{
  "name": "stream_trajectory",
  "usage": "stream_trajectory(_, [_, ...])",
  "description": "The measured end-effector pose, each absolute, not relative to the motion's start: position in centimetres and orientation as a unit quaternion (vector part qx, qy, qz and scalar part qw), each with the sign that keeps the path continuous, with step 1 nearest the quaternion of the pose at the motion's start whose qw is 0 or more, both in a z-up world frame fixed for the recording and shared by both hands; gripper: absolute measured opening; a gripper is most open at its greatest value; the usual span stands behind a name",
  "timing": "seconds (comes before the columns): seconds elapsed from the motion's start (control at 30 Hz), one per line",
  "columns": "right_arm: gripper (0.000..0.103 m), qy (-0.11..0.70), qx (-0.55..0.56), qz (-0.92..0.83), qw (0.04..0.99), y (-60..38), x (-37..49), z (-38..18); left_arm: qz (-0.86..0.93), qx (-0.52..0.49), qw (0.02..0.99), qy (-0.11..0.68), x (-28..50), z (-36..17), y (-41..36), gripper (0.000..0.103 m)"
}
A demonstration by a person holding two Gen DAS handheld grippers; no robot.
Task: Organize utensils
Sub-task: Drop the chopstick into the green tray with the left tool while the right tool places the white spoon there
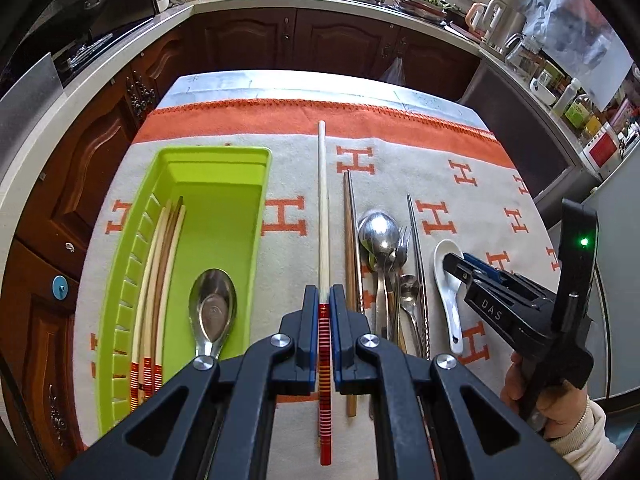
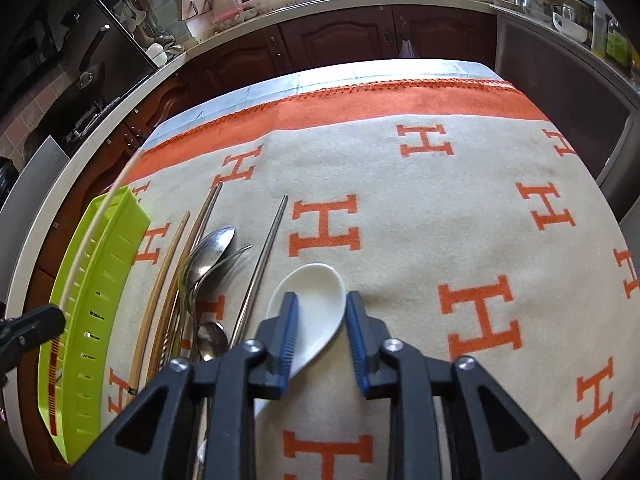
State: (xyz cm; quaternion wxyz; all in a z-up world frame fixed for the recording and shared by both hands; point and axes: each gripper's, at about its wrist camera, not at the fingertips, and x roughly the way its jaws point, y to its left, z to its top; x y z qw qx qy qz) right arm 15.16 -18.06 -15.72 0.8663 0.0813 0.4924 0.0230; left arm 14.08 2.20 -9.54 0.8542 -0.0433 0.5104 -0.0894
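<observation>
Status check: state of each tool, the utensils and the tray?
left tool: shut on chopstick
right tool: open, astride white spoon
white spoon: lying on cloth, bowl up
green tray: holds stored chopsticks, one metal spoon
loose cutlery: on cloth, outside tray

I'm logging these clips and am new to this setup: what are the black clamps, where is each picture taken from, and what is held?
A person holds one clamp in each hand, and each clamp carries a camera looking along its fingers. In the left camera's picture, the left gripper is shut on a long chopstick. In the right camera's picture, the right gripper stands open around a white spoon. On the cloth, metal cutlery lies beside a green tray.
</observation>
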Motion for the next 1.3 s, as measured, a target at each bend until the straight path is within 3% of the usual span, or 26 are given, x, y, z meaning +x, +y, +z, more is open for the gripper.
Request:
stream_trajectory(0.37, [0.002,0.481,0.142,0.040,0.864,-18.9,13.6,-14.0,-0.039,-0.043,0.866,0.497,12.3,-8.4,6.9,0.003])
stream_trajectory(0.97, [0.002,0.417,0.128,0.074,0.897,-15.4,11.2,-6.1,-0.024,-0.026,0.857,0.514,12.9,-13.3,10.5,0.004])
stream_trajectory(1.2, [0.002,0.423,0.118,0.120,0.890,-11.0,12.2,-4.5,-0.029,-0.043,0.864,0.500,12.1,-12.3,12.0,0.027])
stream_trajectory(1.3, [0.002,0.429,0.105,0.139,0.887,-8.3,13.0,-4.4,-0.024,-0.047,0.874,0.483,11.3,-10.9,13.0,0.031])
